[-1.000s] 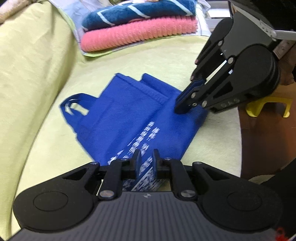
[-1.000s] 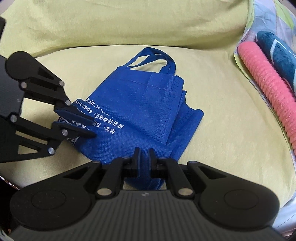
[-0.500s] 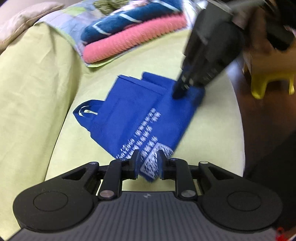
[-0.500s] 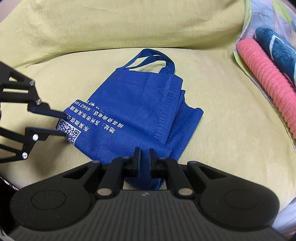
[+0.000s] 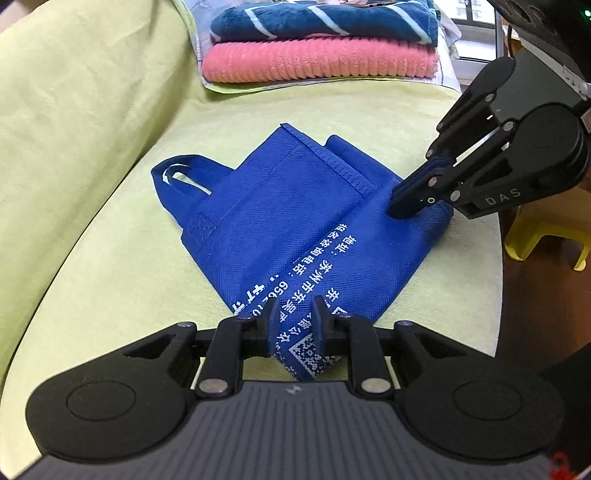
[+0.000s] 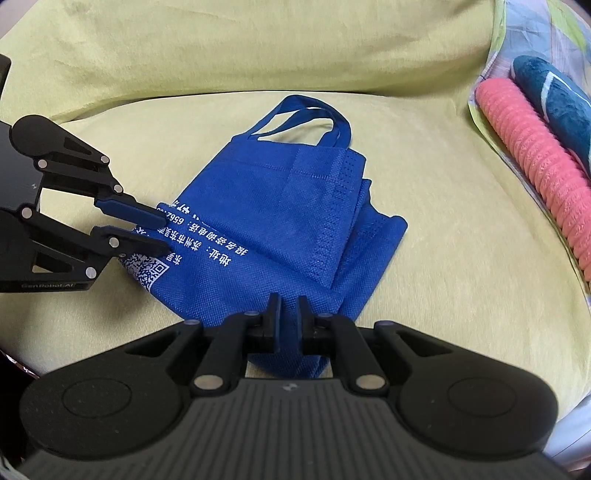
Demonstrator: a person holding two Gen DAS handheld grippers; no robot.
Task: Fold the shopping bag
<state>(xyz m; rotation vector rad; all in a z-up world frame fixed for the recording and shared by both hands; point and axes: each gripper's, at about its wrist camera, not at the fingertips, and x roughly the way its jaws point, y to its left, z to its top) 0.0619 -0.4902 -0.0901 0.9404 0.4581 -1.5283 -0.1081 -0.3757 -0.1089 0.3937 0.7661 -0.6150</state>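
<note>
Blue shopping bag lying flat on a yellow-green sofa cushion, its handles toward the sofa back. Left tongs straddle the near printed corner with the QR code; their jaws have just been closing slightly, with the cloth between them, and they stand narrowly parted, so whether the pads press it cannot be told. Right tongs are clenched on the bag's other near corner, at the right. Farther right on the sofa, a folded pink towel lies under a folded dark blue striped towel.
</note>
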